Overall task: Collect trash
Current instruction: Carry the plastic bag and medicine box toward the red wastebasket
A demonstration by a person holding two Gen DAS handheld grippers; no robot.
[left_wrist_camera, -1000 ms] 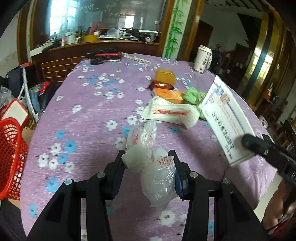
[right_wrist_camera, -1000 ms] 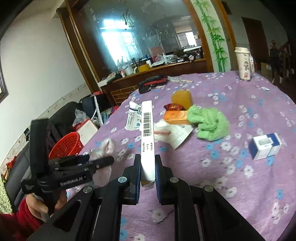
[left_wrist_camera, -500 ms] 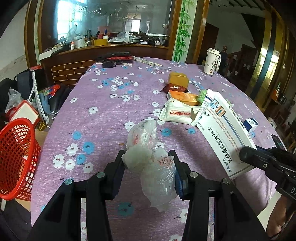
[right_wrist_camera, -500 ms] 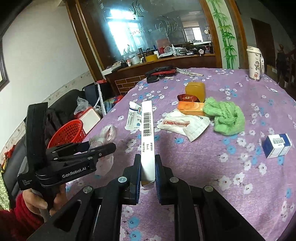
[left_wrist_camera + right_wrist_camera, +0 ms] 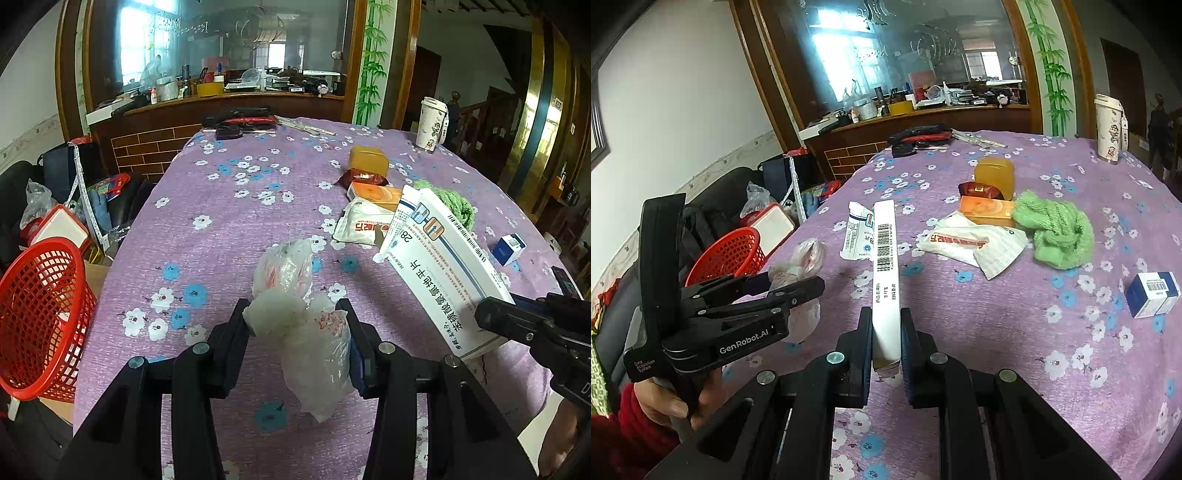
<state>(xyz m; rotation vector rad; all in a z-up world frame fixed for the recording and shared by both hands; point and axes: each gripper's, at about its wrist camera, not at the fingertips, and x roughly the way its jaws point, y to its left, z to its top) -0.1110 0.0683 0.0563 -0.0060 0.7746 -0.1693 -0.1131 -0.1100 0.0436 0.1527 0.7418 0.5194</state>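
Note:
My left gripper point(image 5: 295, 314) is shut on a crumpled clear plastic bag point(image 5: 295, 317) and holds it above the purple flowered tablecloth point(image 5: 229, 221). It also shows in the right wrist view point(image 5: 798, 288), with the bag point(image 5: 805, 258). My right gripper point(image 5: 884, 332) is shut on a flat white medicine box point(image 5: 885, 269), held edge-up. That box shows in the left wrist view point(image 5: 443, 269) at right. A red mesh basket point(image 5: 37, 317) stands left of the table, below its edge; it also shows in the right wrist view point(image 5: 727, 254).
On the table lie a white wrapper point(image 5: 364, 225), an orange box point(image 5: 376, 194), a yellow container point(image 5: 369, 160), a green cloth point(image 5: 1056, 232), a small blue-white box point(image 5: 1152, 293) and a paper cup point(image 5: 430, 123). Bags and clutter sit on the floor at left.
Both grippers have pulled back and up from the table with their loads; the table looks farther away and the red basket shows more fully. Both grips are unchanged.

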